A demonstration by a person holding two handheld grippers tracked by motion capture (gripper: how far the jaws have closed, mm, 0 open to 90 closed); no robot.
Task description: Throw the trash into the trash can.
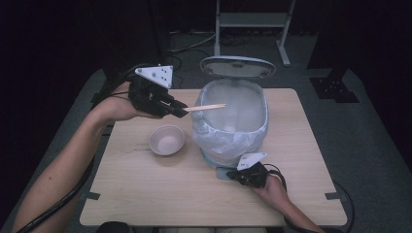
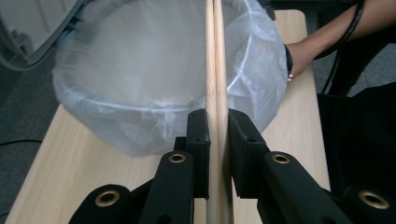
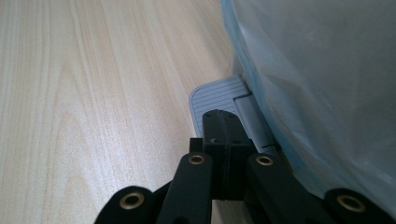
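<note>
Left gripper (image 1: 180, 109), raised level, pinches chopsticks (image 1: 206, 107) over the open lined bin (image 1: 233, 124); right gripper (image 3: 223, 122), jaws pressed together, rests on the bin's pedal (image 3: 215, 96).

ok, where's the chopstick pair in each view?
High view: chopsticks upper centre, held by the left claw, tips over the bin's rim.
Left gripper view: chopsticks run up the centre from between the jaws.
Right gripper view: not in it.
Shared landmark: the bag-lined pedal bin.
</note>
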